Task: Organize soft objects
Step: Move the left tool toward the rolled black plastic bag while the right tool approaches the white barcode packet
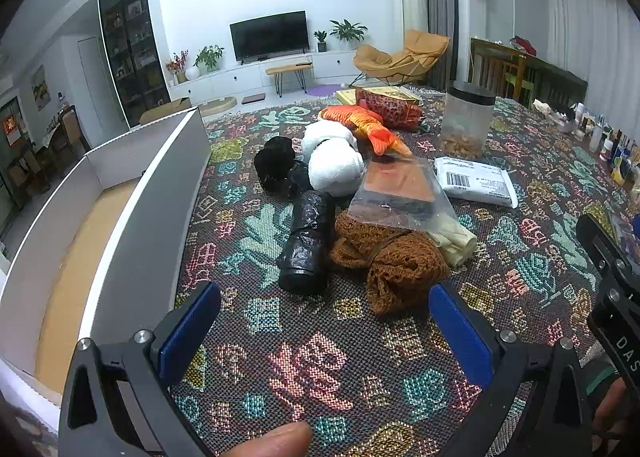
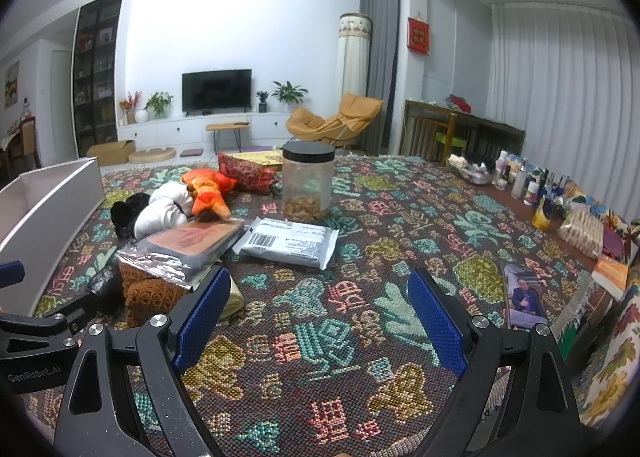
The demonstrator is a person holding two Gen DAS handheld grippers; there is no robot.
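Observation:
A pile of soft things lies on the patterned cloth: a brown knit bundle (image 1: 390,263), a black plastic roll (image 1: 306,243), two white rolled cloths (image 1: 334,161), a black fuzzy item (image 1: 276,165), an orange fish plush (image 1: 368,127) and a clear bag with a brown item (image 1: 400,191). My left gripper (image 1: 324,333) is open and empty, just short of the brown bundle. My right gripper (image 2: 320,317) is open and empty over bare cloth, right of the pile; the brown bundle (image 2: 150,291) is at its left finger.
An open white box (image 1: 132,193) stands left of the pile. A clear jar with a black lid (image 2: 307,183), a white parcel (image 2: 290,241) and a red patterned pouch (image 2: 246,173) lie behind. Bottles and packets (image 2: 532,189) line the right edge.

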